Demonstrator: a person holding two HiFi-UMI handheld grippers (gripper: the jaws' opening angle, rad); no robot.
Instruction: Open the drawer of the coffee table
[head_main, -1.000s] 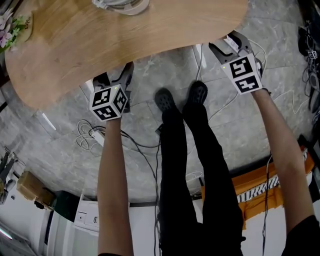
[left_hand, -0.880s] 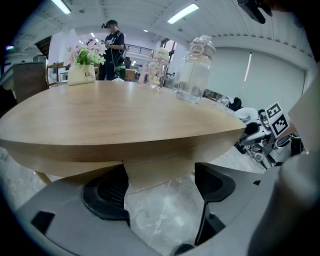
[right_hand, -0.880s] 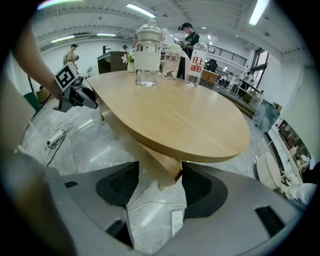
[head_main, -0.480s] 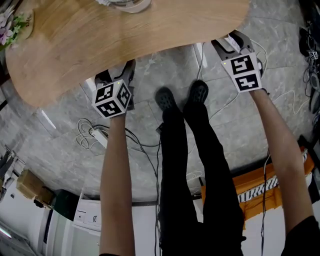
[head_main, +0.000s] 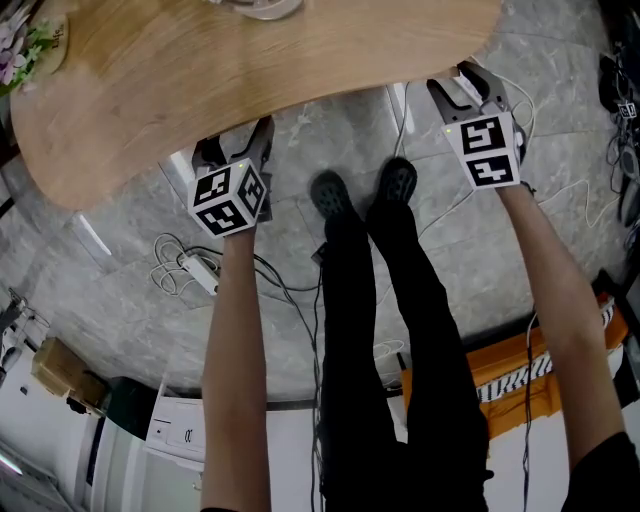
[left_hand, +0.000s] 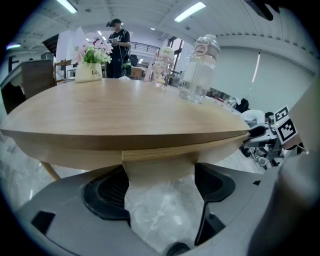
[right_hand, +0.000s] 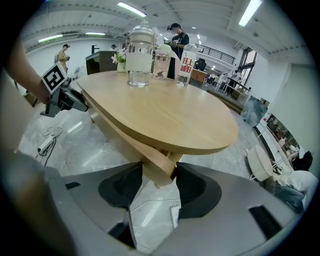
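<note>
- Head view: I have the left gripper (head_main: 238, 143) and right gripper (head_main: 462, 88) well apart, both at the near edge of the coffee table (head_main: 250, 70).
- Left gripper view: jaws clamped on the drawer (left_hand: 157, 162) front, just under the tabletop.
- Right gripper view: jaws have just been closing; pads now press the drawer's curved edge.

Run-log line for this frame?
stage: grasping drawer | left tongs: astride drawer front, contact unclear | right tongs: just been closing, drawer front between, contact unclear
</note>
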